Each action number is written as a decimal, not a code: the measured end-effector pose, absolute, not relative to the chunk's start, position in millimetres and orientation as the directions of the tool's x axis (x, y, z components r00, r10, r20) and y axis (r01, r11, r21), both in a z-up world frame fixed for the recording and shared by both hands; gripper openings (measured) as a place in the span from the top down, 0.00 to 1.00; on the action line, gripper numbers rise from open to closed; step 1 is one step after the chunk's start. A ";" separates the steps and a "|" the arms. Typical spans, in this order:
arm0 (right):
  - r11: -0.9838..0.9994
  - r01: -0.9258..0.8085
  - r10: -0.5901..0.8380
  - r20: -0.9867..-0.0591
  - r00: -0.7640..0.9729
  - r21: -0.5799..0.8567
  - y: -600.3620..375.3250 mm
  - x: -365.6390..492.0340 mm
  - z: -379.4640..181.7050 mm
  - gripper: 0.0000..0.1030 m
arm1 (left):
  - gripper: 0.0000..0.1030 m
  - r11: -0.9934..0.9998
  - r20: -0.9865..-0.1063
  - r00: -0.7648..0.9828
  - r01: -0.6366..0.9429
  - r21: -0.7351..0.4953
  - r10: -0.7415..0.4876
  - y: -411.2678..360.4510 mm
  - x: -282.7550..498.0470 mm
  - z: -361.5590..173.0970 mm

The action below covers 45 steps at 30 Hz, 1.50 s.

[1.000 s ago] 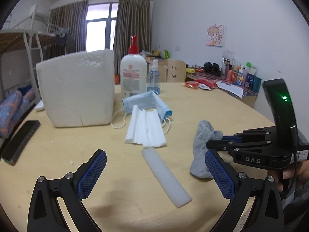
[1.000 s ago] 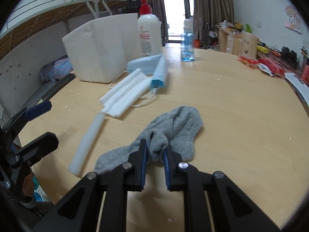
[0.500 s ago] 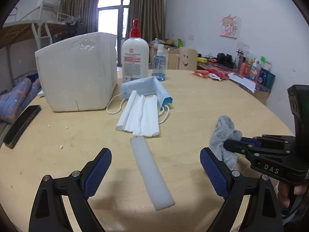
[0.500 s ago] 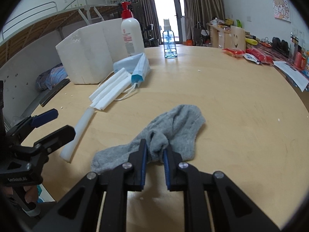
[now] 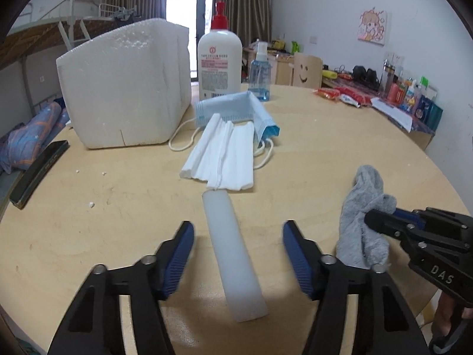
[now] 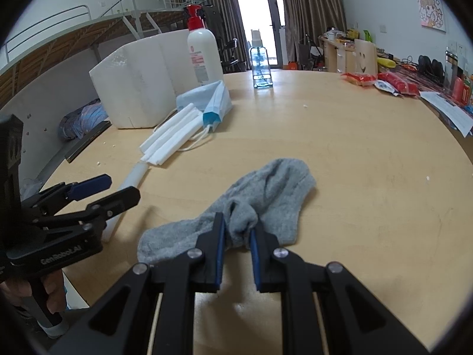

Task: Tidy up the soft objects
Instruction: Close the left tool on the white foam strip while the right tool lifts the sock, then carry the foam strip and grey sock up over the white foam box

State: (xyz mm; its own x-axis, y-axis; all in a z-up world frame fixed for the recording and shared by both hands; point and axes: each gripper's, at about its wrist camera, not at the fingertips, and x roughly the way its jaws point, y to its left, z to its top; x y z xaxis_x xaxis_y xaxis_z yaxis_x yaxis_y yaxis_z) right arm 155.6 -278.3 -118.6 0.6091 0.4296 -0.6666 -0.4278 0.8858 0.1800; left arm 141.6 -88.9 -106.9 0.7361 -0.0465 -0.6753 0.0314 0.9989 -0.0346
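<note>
A white foam strip [image 5: 233,254] lies on the round wooden table [image 5: 118,207], pointing away from me. My left gripper [image 5: 238,227] straddles the strip's near half. Its jaws are closing, and the blue pads [image 5: 180,254] stand clear of the strip on both sides. To the right, my right gripper [image 6: 238,230] is shut on a bunched fold of the grey sock [image 6: 266,189], which rests on the table. The sock [image 5: 363,207] and the right gripper [image 5: 375,216] also show at the right of the left wrist view. The left gripper [image 6: 118,189] shows at the left of the right wrist view.
Beyond the strip lie a folded white mask [image 5: 224,153] and a blue mask [image 5: 236,109]. Behind them stand a white foam box [image 5: 124,88], a pump bottle [image 5: 219,59] and a blue spray bottle [image 5: 260,77]. A black bar [image 5: 38,171] sits at the table's left edge.
My left gripper has come forward and down over the foam strip, and its jaws have narrowed around it. The right gripper keeps its hold on the sock.
</note>
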 end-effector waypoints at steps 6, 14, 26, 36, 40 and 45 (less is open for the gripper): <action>0.882 -0.434 0.435 -0.665 0.607 0.181 -277.2 154.9 -118.1 0.82 | 0.54 0.999 -0.698 0.716 0.013 -0.031 -0.031 -87.4 145.0 -112.1; 0.880 -0.436 0.440 -0.667 0.601 0.188 -279.3 156.6 -118.1 0.82 | 0.74 1.000 -0.696 0.718 0.011 0.013 0.001 -92.9 144.6 -112.4; 0.884 -0.433 0.431 -0.666 0.608 0.177 -277.9 157.4 -112.3 0.82 | 0.83 0.999 -0.672 0.740 0.039 0.006 -0.025 -86.7 141.1 -108.1; 0.890 -0.428 0.421 -0.645 0.638 0.157 -275.7 152.9 -96.9 0.82 | 0.83 0.997 -0.620 0.783 0.070 0.014 -0.047 -81.9 133.6 -93.9; 0.891 -0.430 0.419 -0.632 0.652 0.147 -273.1 150.9 -89.0 0.82 | 0.83 0.998 -0.603 0.796 0.069 0.009 -0.049 -75.5 132.0 -87.5; 0.890 -0.437 0.420 -0.612 0.670 0.132 -269.6 147.3 -77.3 0.82 | 0.83 0.996 -0.557 0.828 0.090 0.013 -0.068 -70.4 124.3 -74.3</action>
State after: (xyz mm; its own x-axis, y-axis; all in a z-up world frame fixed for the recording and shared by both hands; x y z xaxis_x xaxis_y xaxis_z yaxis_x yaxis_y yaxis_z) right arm 147.3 -269.6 -77.3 0.6703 0.4199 -0.6119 -0.4369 0.8897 0.1320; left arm 124.3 -70.4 -74.3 0.8279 -0.0680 -0.5567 0.0902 0.9958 0.0126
